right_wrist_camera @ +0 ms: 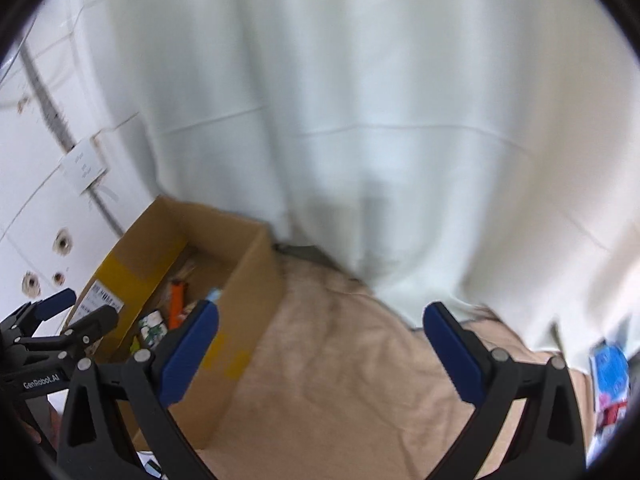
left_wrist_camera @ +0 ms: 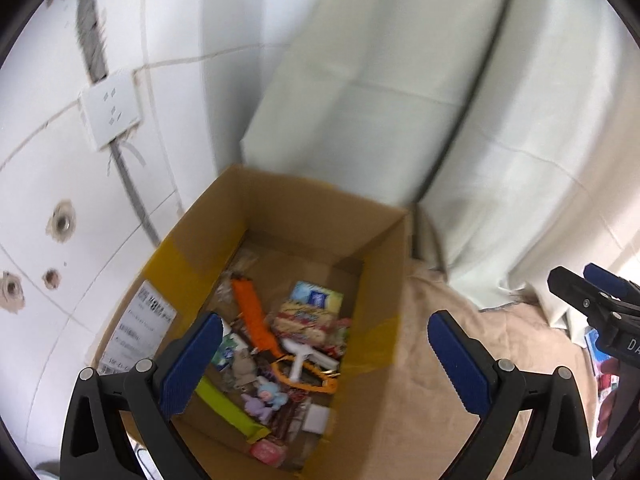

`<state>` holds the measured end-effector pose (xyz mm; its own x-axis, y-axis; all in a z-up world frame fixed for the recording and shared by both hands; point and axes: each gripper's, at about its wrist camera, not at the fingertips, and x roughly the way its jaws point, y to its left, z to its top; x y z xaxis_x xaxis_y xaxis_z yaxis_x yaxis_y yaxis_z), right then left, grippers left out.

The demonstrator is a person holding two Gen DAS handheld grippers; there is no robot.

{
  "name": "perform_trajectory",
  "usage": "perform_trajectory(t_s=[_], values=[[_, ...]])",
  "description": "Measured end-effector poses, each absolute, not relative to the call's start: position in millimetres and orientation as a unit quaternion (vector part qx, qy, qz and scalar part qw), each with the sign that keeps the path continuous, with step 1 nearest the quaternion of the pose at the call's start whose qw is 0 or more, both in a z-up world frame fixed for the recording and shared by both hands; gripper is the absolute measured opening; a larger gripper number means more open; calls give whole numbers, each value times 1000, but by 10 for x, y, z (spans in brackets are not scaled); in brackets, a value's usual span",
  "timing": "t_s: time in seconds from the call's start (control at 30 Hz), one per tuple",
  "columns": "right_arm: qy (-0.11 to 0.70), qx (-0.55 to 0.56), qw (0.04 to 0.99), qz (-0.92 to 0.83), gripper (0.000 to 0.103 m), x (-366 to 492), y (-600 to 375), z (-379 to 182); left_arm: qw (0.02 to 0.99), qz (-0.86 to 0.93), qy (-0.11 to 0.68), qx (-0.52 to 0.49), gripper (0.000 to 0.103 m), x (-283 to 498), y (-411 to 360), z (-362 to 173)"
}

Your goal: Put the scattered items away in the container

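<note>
Beige cloth surface point(right_wrist_camera: 360, 360), creased

An open cardboard box point(left_wrist_camera: 380, 264) stands on its left part (small items inside); colourful packets point(right_wrist_camera: 610, 376) lie at the right edge.

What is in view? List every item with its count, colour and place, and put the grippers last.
cardboard box: one, brown, on the cloth by the wall.
orange item: one, in the box.
snack packets: several, mixed colours, in the box.
plush toys: two, blue and purple, in the box.
cloth: one, beige, under the box.
curtain: one, white, behind.
wall socket: one, white, on the wall.
blue packet: one, far right.
left gripper: open, empty, over the box.
right gripper: open, empty, over the cloth.
</note>
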<state>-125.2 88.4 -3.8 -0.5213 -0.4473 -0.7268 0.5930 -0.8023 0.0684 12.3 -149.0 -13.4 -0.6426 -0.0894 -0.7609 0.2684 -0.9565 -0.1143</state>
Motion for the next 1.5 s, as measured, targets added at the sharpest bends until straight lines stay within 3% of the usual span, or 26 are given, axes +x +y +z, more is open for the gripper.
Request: perform_trajectory(t_s=[0.33, 0.7, 1.5], values=[[72, 378, 214, -898, 103, -1240, 1895, 183, 63, -909, 75, 404, 103, -52, -661, 89], [67, 391, 131, -909, 103, -1034, 2578, -26, 16, -919, 29, 392, 103, 24, 120, 103], [57, 413, 116, -901, 103, -773, 2694, -283, 11, -914, 4, 405, 103, 331, 253, -158]])
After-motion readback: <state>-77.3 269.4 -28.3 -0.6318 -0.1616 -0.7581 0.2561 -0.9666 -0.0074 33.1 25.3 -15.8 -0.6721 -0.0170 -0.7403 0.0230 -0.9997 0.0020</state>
